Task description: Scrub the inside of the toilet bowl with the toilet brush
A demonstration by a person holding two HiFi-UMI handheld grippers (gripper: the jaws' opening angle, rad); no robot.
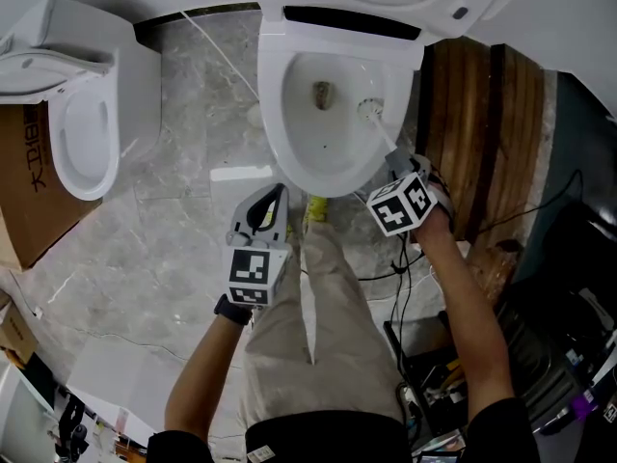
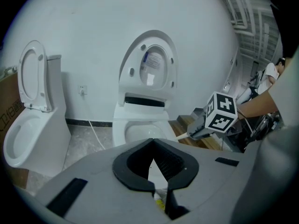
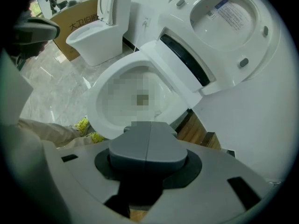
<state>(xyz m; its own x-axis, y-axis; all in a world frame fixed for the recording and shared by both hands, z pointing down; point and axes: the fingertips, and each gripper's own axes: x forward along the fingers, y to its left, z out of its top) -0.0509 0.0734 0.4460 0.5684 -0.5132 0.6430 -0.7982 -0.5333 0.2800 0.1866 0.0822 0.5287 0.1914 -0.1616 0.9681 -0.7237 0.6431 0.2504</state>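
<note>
1. Toilet brush (image 1: 371, 112), head view: its bristle head lies inside the toilet bowl (image 1: 299, 157), against the wall at about 3 o'clock, right of the drain. Its pale handle slants back to 5 o'clock over the rim into the right gripper (image 1: 393, 160), which clamps it. That slant probably lets the head press the side wall. The left gripper (image 1: 271, 204) waits outside the rim near 6 o'clock, likely just kept clear.
2. Left gripper view: the left gripper (image 2: 154, 164) has its jaws parted with nothing between them. The toilet bowl (image 2: 140, 132) sits at 12 o'clock beyond them, and the right gripper (image 2: 192, 133) at 2 o'clock.
3. Right gripper view: the right gripper (image 3: 148, 146) has its jaws pressed together. The toilet bowl (image 3: 96, 107) opens at 11 o'clock. The brush itself does not show here.
</note>
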